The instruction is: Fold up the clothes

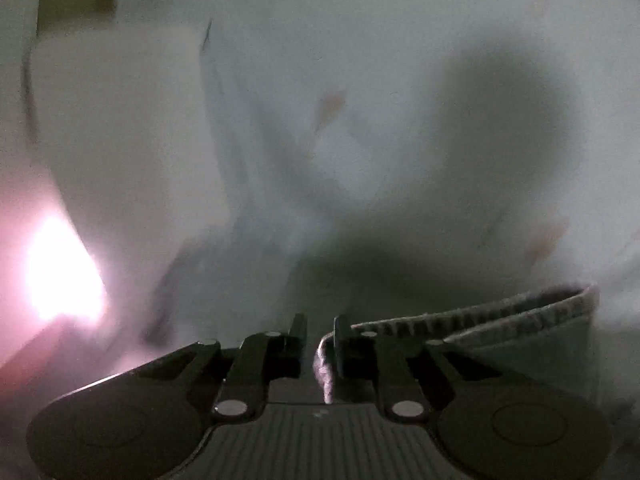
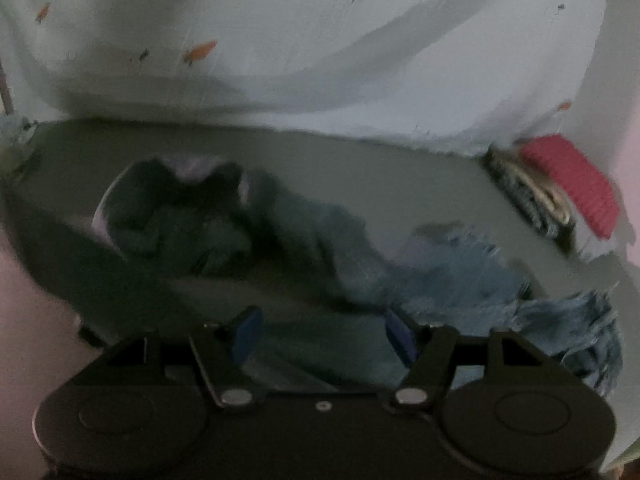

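A pale white cloth printed with small orange and dark fish shapes (image 2: 304,52) filled the upper half of the right wrist view, from nine o'clock round to three. The same kind of pale cloth (image 1: 400,80), blurred, covered nearly all of the left wrist view. Below it in the right view lay a flat grey-green surface (image 2: 360,168). Across that surface, from ten o'clock toward four, sprawled a crumpled blue denim garment with frayed pale-blue edges (image 2: 448,272), its darker bulk bunched left of centre. At two to three o'clock sat a small stack of folded items topped by a pink ribbed piece (image 2: 568,184).

The right gripper (image 2: 324,334), at six o'clock, had its blue-padded fingers (image 2: 246,334) spread wide, with denim lying between them; the pads did not appear to press on it.

In the left view, a stitched grey denim hem (image 1: 500,316) ran from centre toward four o'clock. The left gripper (image 1: 320,334), at six o'clock, had its black fingers (image 1: 342,338) close together with a narrow gap, the hem's end lying against the right-hand finger. Whether the cloth was pinched could not be told.
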A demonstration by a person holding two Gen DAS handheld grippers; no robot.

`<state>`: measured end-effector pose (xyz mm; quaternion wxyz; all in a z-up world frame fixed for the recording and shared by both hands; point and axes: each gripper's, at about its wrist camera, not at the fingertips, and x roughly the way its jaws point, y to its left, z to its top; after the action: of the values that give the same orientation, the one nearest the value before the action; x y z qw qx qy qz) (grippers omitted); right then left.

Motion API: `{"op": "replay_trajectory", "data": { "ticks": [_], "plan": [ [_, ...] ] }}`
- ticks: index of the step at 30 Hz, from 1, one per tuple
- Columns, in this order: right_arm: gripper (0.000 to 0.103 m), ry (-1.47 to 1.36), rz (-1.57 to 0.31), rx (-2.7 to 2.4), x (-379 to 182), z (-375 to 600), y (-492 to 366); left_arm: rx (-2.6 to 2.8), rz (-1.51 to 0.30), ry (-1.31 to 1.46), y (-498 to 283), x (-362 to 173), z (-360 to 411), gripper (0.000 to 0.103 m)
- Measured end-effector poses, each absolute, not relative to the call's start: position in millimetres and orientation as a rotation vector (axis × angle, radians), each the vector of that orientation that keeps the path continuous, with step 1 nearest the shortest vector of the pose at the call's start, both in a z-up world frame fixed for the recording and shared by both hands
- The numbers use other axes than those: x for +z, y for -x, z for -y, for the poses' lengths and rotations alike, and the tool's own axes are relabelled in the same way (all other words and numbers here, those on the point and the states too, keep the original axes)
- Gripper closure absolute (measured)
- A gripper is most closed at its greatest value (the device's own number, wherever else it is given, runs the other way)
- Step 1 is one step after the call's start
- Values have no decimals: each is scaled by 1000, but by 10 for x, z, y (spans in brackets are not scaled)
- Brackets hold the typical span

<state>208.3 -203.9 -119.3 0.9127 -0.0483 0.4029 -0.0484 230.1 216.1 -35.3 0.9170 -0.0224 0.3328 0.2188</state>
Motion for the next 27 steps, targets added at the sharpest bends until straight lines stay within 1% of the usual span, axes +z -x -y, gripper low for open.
{"op": "replay_trajectory", "data": {
  "ticks": [2,4,6,8,10,11,12,13,14,17,18,19,22,23,24,25,26,27],
  "plan": [
    [34,110,-856,-80,-1249,1907,-2082,447,-770,83,-2151,-645,-2244,84],
    [34,142,-872,-42,-1297,1724,-2086,444,-855,119,-2000,-936,-2328,74],
    [34,178,-882,17,-1344,1508,-2108,398,-893,177,-1904,-1103,-2332,61],
    [34,207,-876,91,-1377,1240,-2144,347,-918,226,-1884,-1231,-2351,55],
    [34,241,-862,188,-1402,924,-2195,292,-945,267,-1919,-1370,-2340,53],
    [34,258,-854,236,-1414,778,-2222,271,-953,278,-1976,-1432,-2334,49],
    [35,273,-845,282,-1426,648,-2245,253,-960,289,-2046,-1480,-2351,42],
    [35,290,-836,333,-1444,489,-2280,236,-968,302,-2113,-1525,-2377,39],
    [34,306,-825,379,-1465,335,-2326,216,-976,316,-2168,-1554,-2384,34],
    [31,304,-797,496,-1533,-106,-2546,178,-1005,363,-2215,-1542,-2436,31],
    [25,274,-801,531,-1563,-213,-2650,176,-1018,372,-2249,-1589,-2459,31],
    [23,244,-807,568,-1599,-321,-2755,173,-1032,381,-2283,-1636,-2482,31],
    [24,231,-863,653,-1786,-693,-3008,198,-1086,378,-2348,-1823,-2512,34],
    [27,253,-871,662,-1852,-802,-3053,213,-1098,368,-2353,-1877,-2505,38],
    [41,272,-873,664,-1896,-874,-3070,233,-1101,354,-2355,-1923,-2496,42],
    [76,284,-878,667,-1933,-931,-3087,250,-1087,344,-2350,-1938,-2482,43],
    [88,266,-895,674,-1938,-933,-3105,264,-1066,321,-2365,-1936,-2461,55],
    [98,228,-896,676,-1905,-910,-3108,280,-1048,289,-2394,-1936,-2435,74]
  ]
}}
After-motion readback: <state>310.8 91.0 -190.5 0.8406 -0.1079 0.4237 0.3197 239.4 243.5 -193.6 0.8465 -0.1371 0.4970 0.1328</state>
